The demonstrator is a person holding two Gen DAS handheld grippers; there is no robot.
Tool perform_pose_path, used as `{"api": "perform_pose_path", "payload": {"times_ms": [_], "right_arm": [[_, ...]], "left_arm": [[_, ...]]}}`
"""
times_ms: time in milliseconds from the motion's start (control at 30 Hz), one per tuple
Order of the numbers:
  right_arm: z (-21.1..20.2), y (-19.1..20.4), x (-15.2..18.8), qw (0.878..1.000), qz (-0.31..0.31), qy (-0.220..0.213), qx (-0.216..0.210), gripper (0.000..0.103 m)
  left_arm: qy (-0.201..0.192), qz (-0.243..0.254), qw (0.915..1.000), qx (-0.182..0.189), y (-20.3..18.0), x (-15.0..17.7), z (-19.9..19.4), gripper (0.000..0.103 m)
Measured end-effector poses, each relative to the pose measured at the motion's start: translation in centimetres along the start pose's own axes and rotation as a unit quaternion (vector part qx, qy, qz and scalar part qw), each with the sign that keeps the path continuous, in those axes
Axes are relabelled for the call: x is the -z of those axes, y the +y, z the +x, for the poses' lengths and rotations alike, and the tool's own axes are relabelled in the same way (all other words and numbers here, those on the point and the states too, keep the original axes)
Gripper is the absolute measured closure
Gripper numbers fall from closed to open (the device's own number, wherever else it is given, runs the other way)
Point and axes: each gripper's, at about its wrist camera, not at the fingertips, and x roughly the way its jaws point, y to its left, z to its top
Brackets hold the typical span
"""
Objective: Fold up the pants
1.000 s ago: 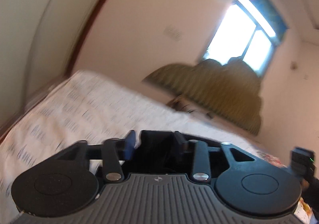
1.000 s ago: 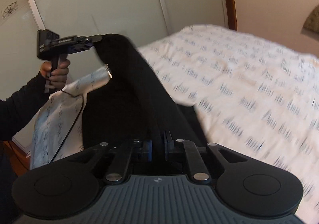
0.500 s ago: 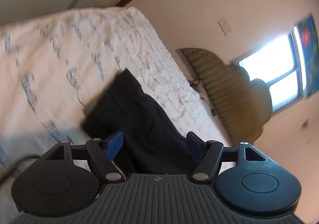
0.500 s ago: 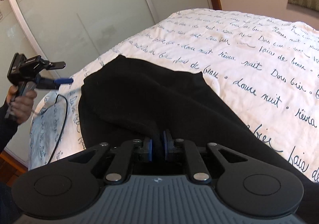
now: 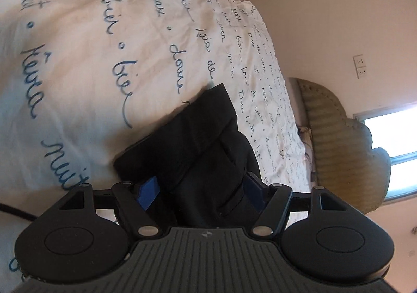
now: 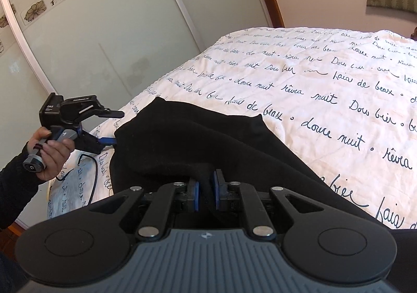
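Note:
Black pants lie folded over on a white bedspread with blue script. My right gripper is shut on a fold of the pants at their near edge. My left gripper is open, its blue pads on either side of the pants at their end. From the right wrist view the left gripper sits at the left edge of the pants, one blue finger touching the cloth, near the bed's corner.
A black cable runs over the bed corner under the left hand. Sliding wardrobe doors with flower prints stand beyond the bed. A padded headboard and a bright window lie at the far end.
The pants were held up by both grippers and now lie on the bed. My left gripper opened and let go, then moved back in around the pants' end. My right gripper stayed shut.

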Motion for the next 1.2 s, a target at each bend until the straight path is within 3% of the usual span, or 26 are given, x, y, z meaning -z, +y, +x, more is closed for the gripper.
{"api": "perform_pose_path", "payload": {"times_ms": [33,67,267,433,500,600,667,733,833,933,1033,1067,1133,1200], "right_arm": [[-0.1,0.0,0.0,1.000,0.000,-0.002,0.000,0.093],[-0.3,0.0,0.1,1.000,-0.002,-0.004,0.000,0.093],[-2.9,1.3,0.7,1.000,-0.027,-0.008,0.006,0.093],[-1.6,2.3,4.4,0.998,-0.035,0.051,0.016,0.093],[-0.2,2.6,5.6,0.996,-0.039,0.071,0.032,0.093],[-0.4,3.4,5.7,0.997,-0.040,0.059,0.031,0.093],[-1.0,3.4,5.8,0.998,-0.034,0.046,0.026,0.093],[-0.9,3.2,6.1,0.998,-0.028,0.052,0.034,0.093],[-0.8,3.1,6.6,0.998,-0.022,0.050,0.040,0.093],[-1.2,3.3,6.4,0.998,-0.022,0.037,0.039,0.093],[-1.4,3.5,6.2,0.998,-0.025,0.032,0.040,0.093],[-1.6,3.5,6.2,0.998,-0.026,0.031,0.041,0.093],[-1.6,3.8,6.3,0.998,-0.029,0.029,0.043,0.093],[-1.6,4.0,6.4,0.998,-0.031,0.027,0.045,0.093]], "left_arm": [[-0.007,0.030,0.9991,-0.029,-0.8,0.1,0.1,0.083],[-0.006,0.064,0.9966,-0.051,-1.6,0.2,0.1,0.096],[-0.026,0.130,0.9909,-0.020,-3.5,1.2,-4.2,0.096],[0.044,0.101,0.9921,-0.059,0.9,1.1,-1.9,0.092],[0.042,0.093,0.9933,-0.053,1.2,1.1,-1.8,0.092],[0.030,0.126,0.9898,-0.059,-0.2,1.1,-2.7,0.090],[0.040,0.133,0.9883,-0.064,-0.3,1.1,-2.7,0.080],[0.046,0.134,0.9882,-0.059,-0.2,1.3,-3.2,0.080],[0.054,0.147,0.9872,-0.032,-0.9,3.0,-4.6,0.080],[0.068,0.151,0.9857,0.031,-2.8,6.5,-5.3,0.079],[0.130,0.140,0.9745,0.117,-5.6,11.8,-3.8,0.069],[0.153,0.134,0.9703,0.131,-6.5,13.7,-2.8,0.062],[0.183,0.125,0.9646,0.143,-7.9,16.6,-0.6,0.058],[0.196,0.104,0.9664,0.131,-8.7,18.4,1.3,0.056]]}}
